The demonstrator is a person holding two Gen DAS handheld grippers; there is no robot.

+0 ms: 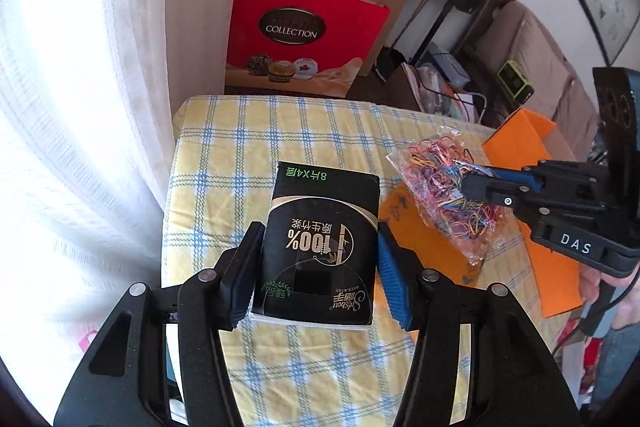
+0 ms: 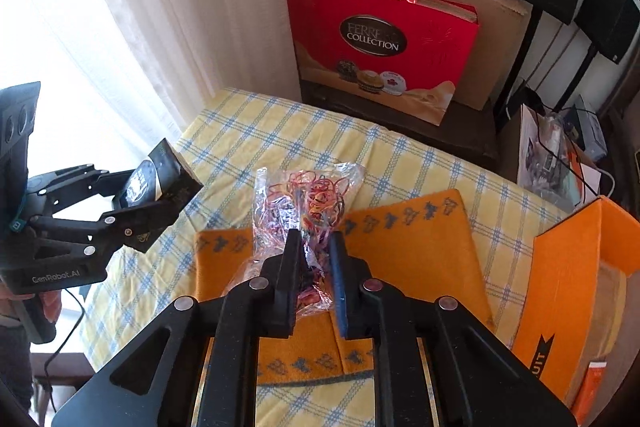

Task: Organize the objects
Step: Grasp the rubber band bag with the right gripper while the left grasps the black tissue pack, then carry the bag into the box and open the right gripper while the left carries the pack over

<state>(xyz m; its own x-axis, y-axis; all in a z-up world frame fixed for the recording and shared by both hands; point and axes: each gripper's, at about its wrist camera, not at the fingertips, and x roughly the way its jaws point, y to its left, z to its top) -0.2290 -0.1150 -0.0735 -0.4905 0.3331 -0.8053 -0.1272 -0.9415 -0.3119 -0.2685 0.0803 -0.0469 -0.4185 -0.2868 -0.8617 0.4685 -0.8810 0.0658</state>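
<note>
Your left gripper (image 1: 316, 263) clamps the tissue pack (image 1: 320, 239), long axis along the fingers, while your right gripper (image 2: 314, 267), nearer the orange box (image 2: 568, 291), pinches the rubber-band bag (image 2: 308, 203).

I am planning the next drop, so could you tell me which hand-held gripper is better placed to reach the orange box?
Right, probably: its hand-held gripper holds the rubber band bag nearer the orange box.
</note>
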